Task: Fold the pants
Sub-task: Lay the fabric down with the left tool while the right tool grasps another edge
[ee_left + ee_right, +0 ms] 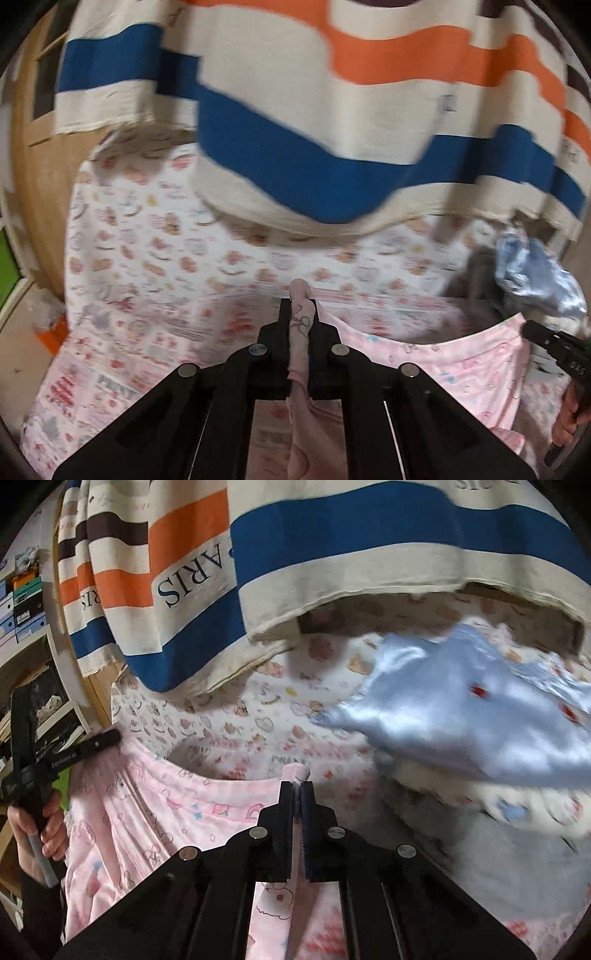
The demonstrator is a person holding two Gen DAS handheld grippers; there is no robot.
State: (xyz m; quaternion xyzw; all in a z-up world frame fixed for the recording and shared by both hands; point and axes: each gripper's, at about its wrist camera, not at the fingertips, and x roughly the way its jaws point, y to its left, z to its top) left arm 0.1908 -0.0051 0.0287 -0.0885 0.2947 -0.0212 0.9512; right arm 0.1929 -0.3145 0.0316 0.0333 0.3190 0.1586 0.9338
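Two claws, both pinched on the pink pants [461, 365]: your left claw [298, 314] and right claw [296, 790] each grip the edge, raised above the patterned bed sheet [155, 266]. Next, I'd say, spread it taut and lay it flat.

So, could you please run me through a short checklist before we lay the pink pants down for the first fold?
1. Left gripper shut on the pink pants: ok.
2. Right gripper shut on the pants' edge: ok.
3. Cloth between the two grips taut: not ok, it sags.
4. Printed sheet ahead free: not ok, blue satin garment lies there.
5. Striped curtain clear of the pants: ok.
6. Legs aligned below: cannot tell.
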